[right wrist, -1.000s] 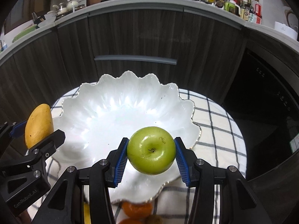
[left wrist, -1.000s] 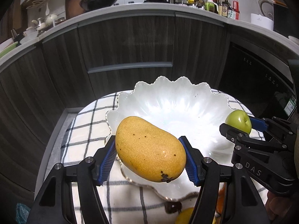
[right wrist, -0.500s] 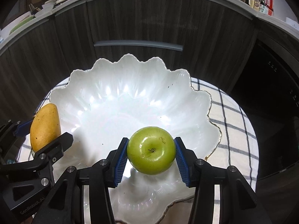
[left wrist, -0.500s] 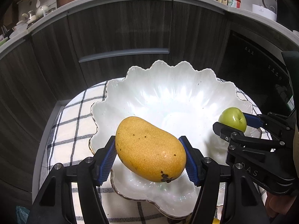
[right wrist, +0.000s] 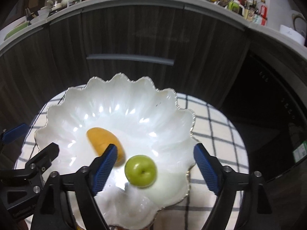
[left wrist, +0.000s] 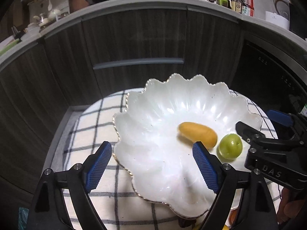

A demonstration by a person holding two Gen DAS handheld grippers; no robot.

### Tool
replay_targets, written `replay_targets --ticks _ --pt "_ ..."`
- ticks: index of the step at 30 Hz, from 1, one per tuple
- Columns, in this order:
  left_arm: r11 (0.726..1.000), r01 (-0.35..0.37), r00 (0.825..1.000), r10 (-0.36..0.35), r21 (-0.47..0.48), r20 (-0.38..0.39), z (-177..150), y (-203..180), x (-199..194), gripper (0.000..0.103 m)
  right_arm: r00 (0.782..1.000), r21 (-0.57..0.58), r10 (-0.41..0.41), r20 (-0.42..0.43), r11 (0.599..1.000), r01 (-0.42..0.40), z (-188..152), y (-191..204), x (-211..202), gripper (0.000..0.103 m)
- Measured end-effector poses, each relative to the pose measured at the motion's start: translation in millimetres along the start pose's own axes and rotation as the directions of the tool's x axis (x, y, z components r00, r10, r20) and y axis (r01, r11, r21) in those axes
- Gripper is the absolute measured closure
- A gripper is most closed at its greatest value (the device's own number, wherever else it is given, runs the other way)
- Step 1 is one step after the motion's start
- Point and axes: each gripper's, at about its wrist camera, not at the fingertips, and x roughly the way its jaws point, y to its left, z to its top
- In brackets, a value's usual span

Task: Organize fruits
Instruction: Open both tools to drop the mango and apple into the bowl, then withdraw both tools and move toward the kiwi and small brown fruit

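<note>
A checked tablecloth covers the round table. On it sits the white scalloped bowl, filling the middle of both views. The left gripper hangs over the bowl's 7 o'clock rim, jaws spread wide and holding nothing. The right gripper hangs at about 5 o'clock, equally wide and empty. The mango lies inside the bowl near its centre; the green apple sits just beside it, toward 4 o'clock.
</note>
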Motion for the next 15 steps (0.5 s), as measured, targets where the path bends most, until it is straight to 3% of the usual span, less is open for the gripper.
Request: replay_targets --ticks 15 --pt "0.999 -0.034 0.995 0.035 -0.013 0.095 2.3 -3.0 -65.2 0.012 0.996 0.031 -0.032 0.085 0.999 0.029 -0.8 -11.0 -69.0 0.016"
